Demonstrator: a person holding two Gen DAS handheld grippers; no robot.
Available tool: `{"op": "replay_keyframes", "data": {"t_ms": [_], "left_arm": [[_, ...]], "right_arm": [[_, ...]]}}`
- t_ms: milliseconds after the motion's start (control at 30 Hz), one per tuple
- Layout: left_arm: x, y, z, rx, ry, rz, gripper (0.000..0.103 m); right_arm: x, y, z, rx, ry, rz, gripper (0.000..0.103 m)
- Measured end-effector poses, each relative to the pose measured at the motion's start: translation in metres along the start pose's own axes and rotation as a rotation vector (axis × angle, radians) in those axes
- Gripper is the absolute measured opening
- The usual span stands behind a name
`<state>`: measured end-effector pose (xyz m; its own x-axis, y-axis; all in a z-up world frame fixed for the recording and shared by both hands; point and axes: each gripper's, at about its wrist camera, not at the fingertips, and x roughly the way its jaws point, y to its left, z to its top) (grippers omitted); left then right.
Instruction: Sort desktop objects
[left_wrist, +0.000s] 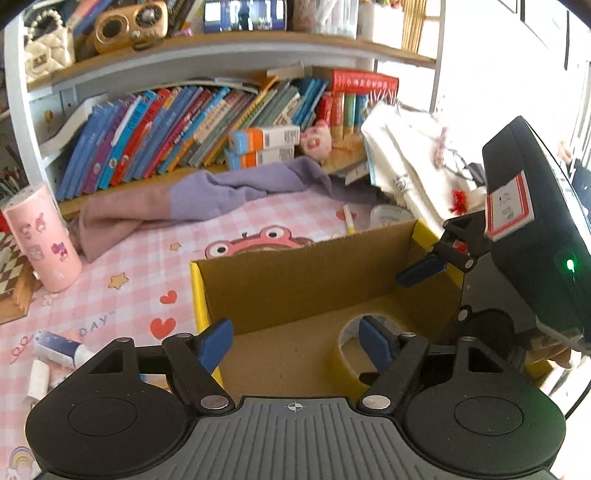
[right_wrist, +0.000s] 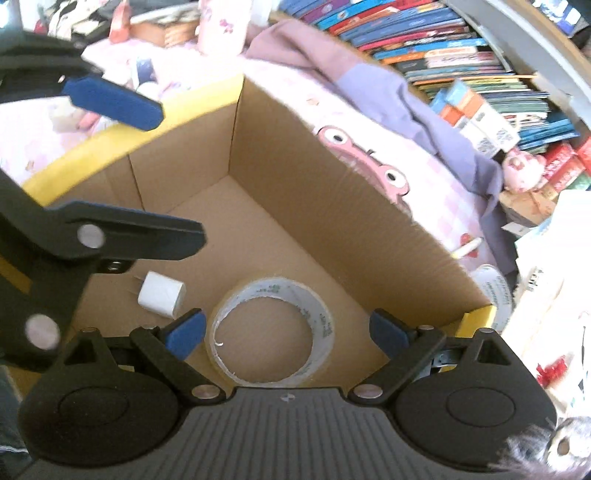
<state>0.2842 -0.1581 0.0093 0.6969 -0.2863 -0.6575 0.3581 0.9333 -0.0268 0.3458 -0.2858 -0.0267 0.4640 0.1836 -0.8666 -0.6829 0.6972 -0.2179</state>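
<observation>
Both tools — left tool (left_wrist: 295, 341) and right tool (right_wrist: 286, 330) — are held wide open and empty above the cardboard box (right_wrist: 295, 166), where a tape roll (right_wrist: 271, 328) and white charger (right_wrist: 160, 297) lie.

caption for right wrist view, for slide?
Open right gripper above cardboard box holding tape roll and white charger.

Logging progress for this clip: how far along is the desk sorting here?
Done: a tape roll and a white charger plug lie in the cardboard box. In hand: nothing; the left gripper and right gripper both stand open above the box. Left: a tube, a pen and the pink bottle lie on the desk mat.
</observation>
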Motion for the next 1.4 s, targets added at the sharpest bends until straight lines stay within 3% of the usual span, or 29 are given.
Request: {"op": "replay_keyframes", "data": {"t_ms": [300,700,900,1200,1400], "left_arm": [[-0.058,0.017,-0.014,-0.016,-0.113,0.007,0.084],[-0.128,0.062,-0.054,-0.075,-0.211,0.011,0.086],[-0.158,0.073,-0.086,-0.041,-0.213,0.024,0.088],[-0.182,0.089,-0.137,-0.037,-0.171,0.050,0.088],[-0.195,0.102,-0.171,-0.052,-0.114,0.115,0.089]], "right_arm": [[-0.061,0.020,-0.015,0.190,-0.138,-0.060,0.095],[-0.116,0.077,-0.037,0.457,-0.311,-0.233,0.095],[-0.136,0.124,-0.053,0.540,-0.342,-0.303,0.095],[-0.134,0.196,-0.069,0.658,-0.346,-0.325,0.095],[-0.128,0.241,-0.074,0.752,-0.356,-0.339,0.095]]}}
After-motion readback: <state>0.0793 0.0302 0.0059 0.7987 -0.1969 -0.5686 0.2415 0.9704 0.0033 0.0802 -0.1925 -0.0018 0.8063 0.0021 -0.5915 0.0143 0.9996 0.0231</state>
